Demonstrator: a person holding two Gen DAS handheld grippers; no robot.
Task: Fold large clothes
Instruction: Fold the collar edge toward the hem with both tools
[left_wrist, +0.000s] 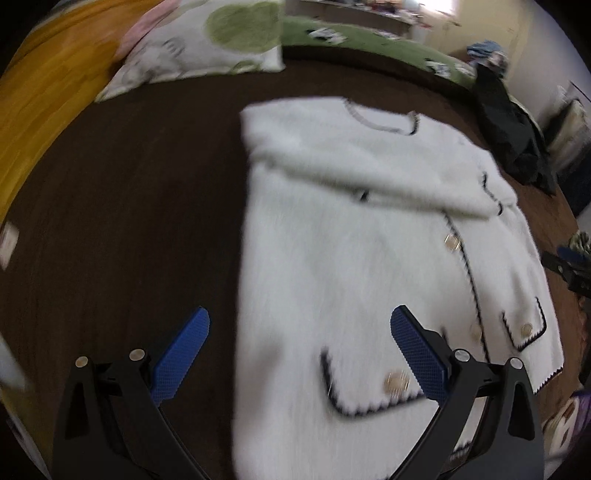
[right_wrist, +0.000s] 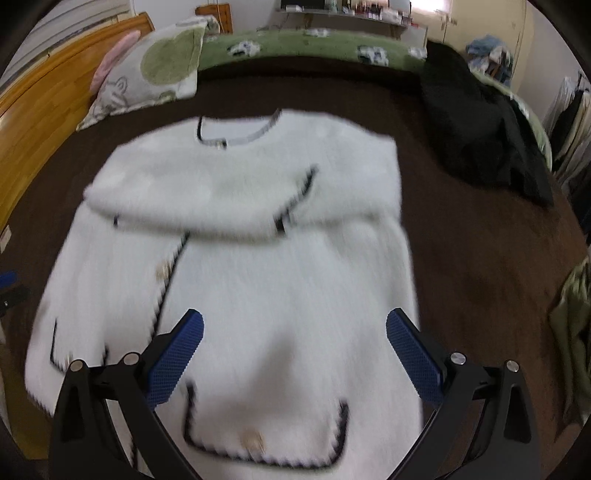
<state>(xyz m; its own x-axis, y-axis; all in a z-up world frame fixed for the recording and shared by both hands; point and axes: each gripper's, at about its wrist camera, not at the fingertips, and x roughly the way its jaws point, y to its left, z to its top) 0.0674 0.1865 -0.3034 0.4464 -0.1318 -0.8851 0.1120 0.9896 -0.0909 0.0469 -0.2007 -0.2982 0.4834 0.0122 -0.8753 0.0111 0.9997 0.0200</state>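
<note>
A white fluffy cardigan (left_wrist: 343, 258) (right_wrist: 236, 280) with black trim, gold buttons and two front pockets lies flat on a dark brown bedcover (left_wrist: 129, 206) (right_wrist: 480, 266). Both sleeves are folded across its chest. My left gripper (left_wrist: 301, 321) hovers open over the garment's lower left edge, one blue pad (left_wrist: 181, 358) over the bedcover, the other over a pocket. My right gripper (right_wrist: 294, 321) hangs open above the lower right part of the cardigan, near its other pocket (right_wrist: 266, 432). Neither holds anything. Both views are motion-blurred.
A white and green pillow (left_wrist: 207, 48) (right_wrist: 151, 70) lies at the bed's head by an orange wooden board (left_wrist: 48, 74). A black garment (left_wrist: 513, 136) (right_wrist: 480, 133) is heaped at the far right. A green blanket (right_wrist: 314, 48) runs along the far edge.
</note>
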